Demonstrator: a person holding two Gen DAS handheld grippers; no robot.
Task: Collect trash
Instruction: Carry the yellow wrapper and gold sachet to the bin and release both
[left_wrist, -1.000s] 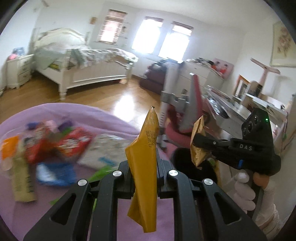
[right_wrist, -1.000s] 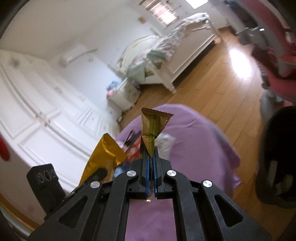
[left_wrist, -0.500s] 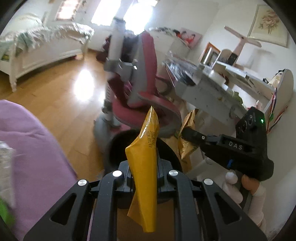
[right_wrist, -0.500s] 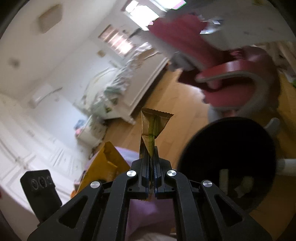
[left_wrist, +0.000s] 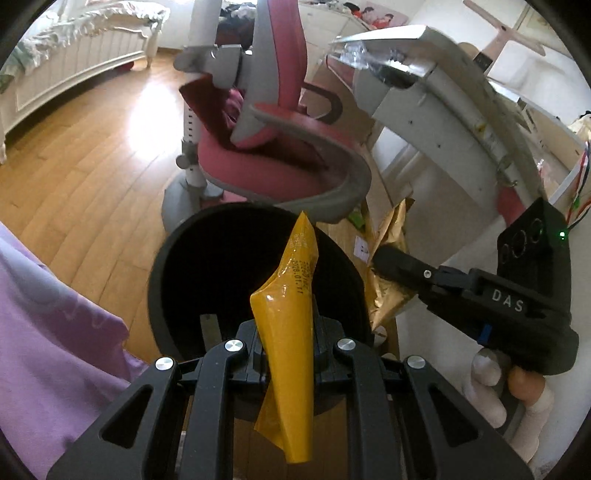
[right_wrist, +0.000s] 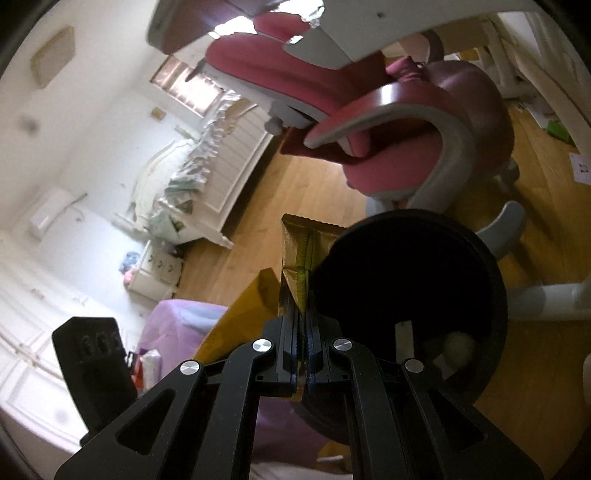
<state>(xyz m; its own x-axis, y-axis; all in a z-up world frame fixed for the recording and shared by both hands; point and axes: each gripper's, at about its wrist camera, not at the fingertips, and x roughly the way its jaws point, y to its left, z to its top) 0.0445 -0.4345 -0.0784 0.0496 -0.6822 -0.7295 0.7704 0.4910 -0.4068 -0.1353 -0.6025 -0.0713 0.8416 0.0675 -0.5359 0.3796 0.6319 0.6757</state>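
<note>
Left gripper (left_wrist: 288, 332) jaws clamp yellow wrapper (left_wrist: 291, 314); right gripper (right_wrist: 301, 325) jaws clamp gold wrapper (right_wrist: 301, 247); black bin (left_wrist: 173, 266) below

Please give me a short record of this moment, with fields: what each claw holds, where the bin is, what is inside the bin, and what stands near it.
left claw: shut on yellow wrapper, held upright over the bin
right claw: shut on gold wrapper, beside the bin's rim
bin: black, round, open, on the wooden floor
bin contents: some pale pieces at the bottom; kind unclear
nearby: pink chair behind the bin, purple cloth to its left
wrappers dropped: not yet
</note>
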